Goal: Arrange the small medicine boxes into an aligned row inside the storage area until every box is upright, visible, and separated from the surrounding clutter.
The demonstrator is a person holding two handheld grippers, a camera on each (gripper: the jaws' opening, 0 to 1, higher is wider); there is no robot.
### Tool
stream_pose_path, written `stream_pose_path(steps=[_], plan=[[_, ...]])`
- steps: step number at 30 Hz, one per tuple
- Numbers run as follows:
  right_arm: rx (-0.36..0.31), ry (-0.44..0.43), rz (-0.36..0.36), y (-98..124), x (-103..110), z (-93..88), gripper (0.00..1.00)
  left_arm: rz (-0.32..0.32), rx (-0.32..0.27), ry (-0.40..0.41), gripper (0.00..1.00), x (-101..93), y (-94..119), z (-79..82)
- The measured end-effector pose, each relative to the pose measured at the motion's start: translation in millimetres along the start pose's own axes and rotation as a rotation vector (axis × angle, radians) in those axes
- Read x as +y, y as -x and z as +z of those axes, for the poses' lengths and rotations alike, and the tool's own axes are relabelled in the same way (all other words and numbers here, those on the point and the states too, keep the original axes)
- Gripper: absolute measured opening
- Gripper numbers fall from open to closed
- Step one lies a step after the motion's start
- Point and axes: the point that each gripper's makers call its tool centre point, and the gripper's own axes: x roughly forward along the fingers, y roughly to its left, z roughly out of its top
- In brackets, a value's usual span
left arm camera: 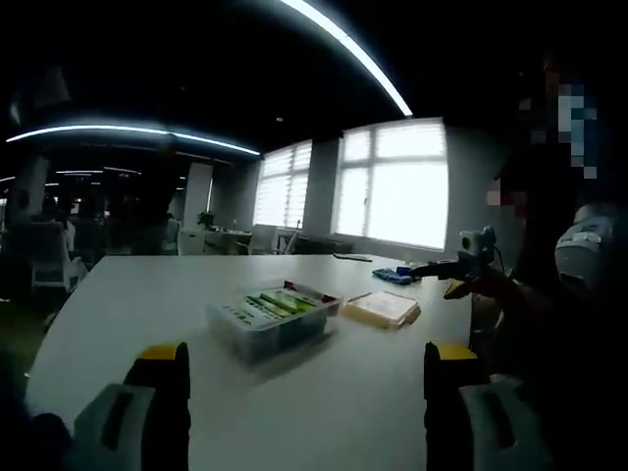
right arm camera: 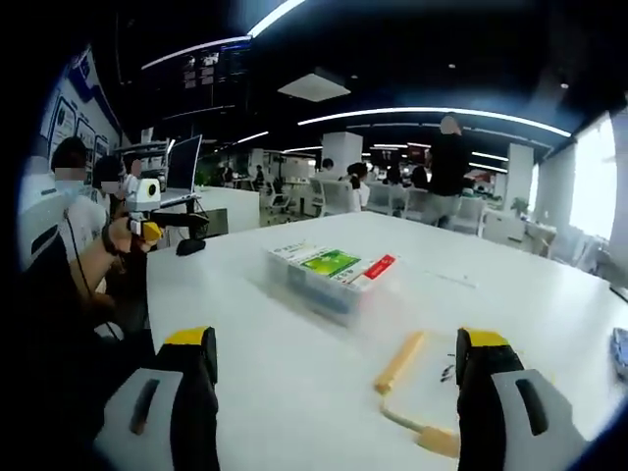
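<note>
A clear plastic storage box [left arm camera: 277, 322] stands on the white table [left arm camera: 128, 304], holding green and white medicine boxes [left arm camera: 282, 302] that lie flat side by side. Its tan-rimmed lid [left arm camera: 383, 309] lies just right of it. My left gripper [left arm camera: 306, 358] is open and empty, short of the box. In the right gripper view the same storage box [right arm camera: 329, 280] shows a green medicine box [right arm camera: 332, 262] and a red-ended one [right arm camera: 378, 267]. The lid [right arm camera: 412, 392] lies between the jaws of my open, empty right gripper [right arm camera: 337, 343]. Each gripper shows in the other's view: right gripper [left arm camera: 442, 267], left gripper [right arm camera: 162, 228].
A blue item [left arm camera: 397, 276] lies at the far table edge, also seen as a blue item [right arm camera: 620, 353] at the right. A black object [right arm camera: 191, 245] and a laptop [right arm camera: 184, 162] sit on a neighbouring desk. The person [left arm camera: 549, 294] stands close. People and chairs fill the background.
</note>
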Motion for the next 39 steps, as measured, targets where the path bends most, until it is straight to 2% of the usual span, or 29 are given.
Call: stream_pose_path(steps=[12,21,28,31,35,39], plan=[[-0.021,-0.026,-0.025,21.6,1.7,-7.4,1.0,-0.009,0.0,0.004,0.99,-5.9,5.9,-0.5],[-0.009,-0.029,-0.083,44.3,-6.4,-15.0,1.0,-0.038,-0.005,0.005,0.99,-15.2,-0.3,-0.3],[0.033,-0.016,-0.142,54.5,-17.5,-32.3,1.0,-0.064,0.001,0.007,0.99,-21.2,-8.9,-1.1],[0.089,0.008,-0.2,53.9,-30.9,-49.5,1.0,-0.077,0.005,0.003,0.99,-25.3,-13.3,0.8],[0.17,0.06,-0.238,42.8,-39.6,-70.1,1.0,-0.088,0.003,0.004,0.99,-28.6,-16.5,2.6],[0.19,0.096,-0.243,26.4,-40.8,-76.8,0.98,-0.091,0.007,0.002,0.99,-30.1,-16.8,2.5]])
